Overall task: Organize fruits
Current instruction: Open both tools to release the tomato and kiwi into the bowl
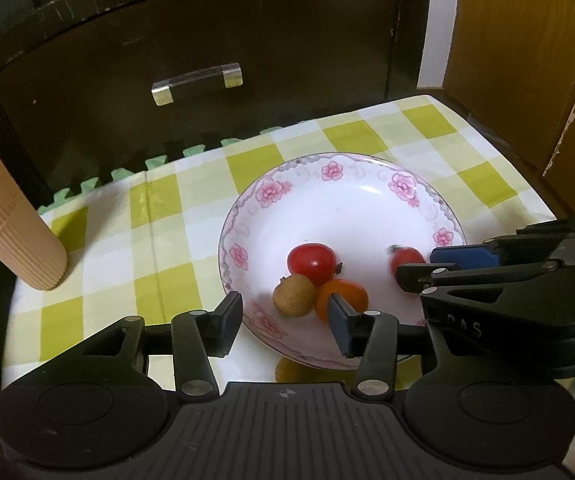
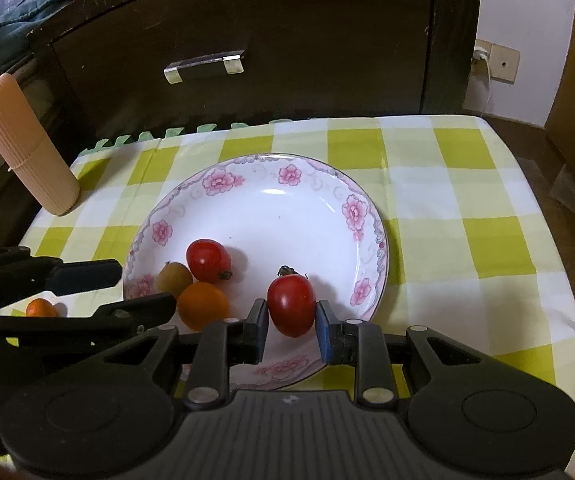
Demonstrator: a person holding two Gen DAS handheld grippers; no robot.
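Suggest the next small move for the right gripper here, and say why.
Probably open the right gripper to release the red tomato. Its pads press the tomato's sides over the floral plate, where another red tomato, an orange fruit and a brownish fruit already lie. The left gripper stands open, empty.

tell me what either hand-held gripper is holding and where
Right hand-held gripper pinches the oval red cherry tomato by its sides; left hand-held gripper holds nothing.

Two red tomatoes (image 2: 208,260) (image 2: 291,305), two orange fruits (image 2: 202,305) (image 2: 41,308), one brown longan (image 2: 173,279), one flowered plate (image 2: 351,208), one ribbed beige cylinder (image 2: 27,144), one checked cloth (image 2: 467,208), one drawer handle (image 2: 204,65).
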